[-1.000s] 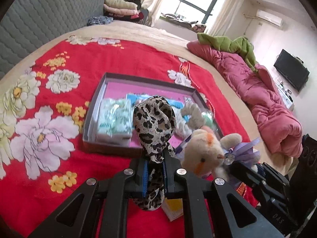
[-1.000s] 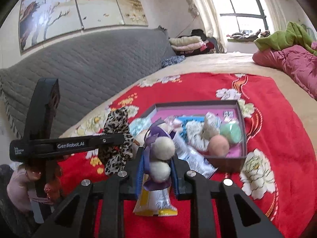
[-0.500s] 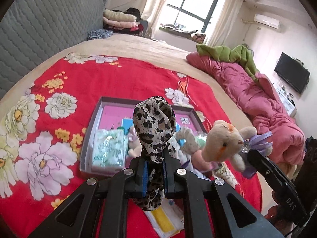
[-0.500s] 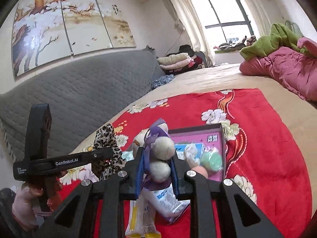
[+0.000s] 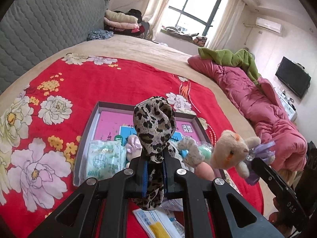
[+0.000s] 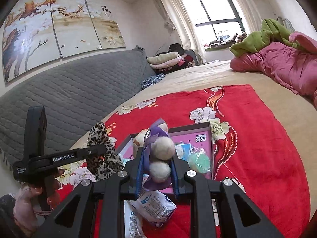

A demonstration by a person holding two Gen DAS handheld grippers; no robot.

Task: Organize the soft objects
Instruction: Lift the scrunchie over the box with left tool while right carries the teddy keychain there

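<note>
Left tool (image 5: 153, 165) is clenched on the leopard-print cloth (image 5: 154, 119), held above the near edge of the tray (image 5: 85, 130) on the bed. Right tool (image 6: 156, 162) grips the plush bear (image 5: 230, 152) by its purple ribbon end (thin hold). Risks: the bear could swing and slip off that ribbon, and the cloth's loose tail could snag the tissue pack (image 5: 104, 158) in the already crowded tray.
</note>
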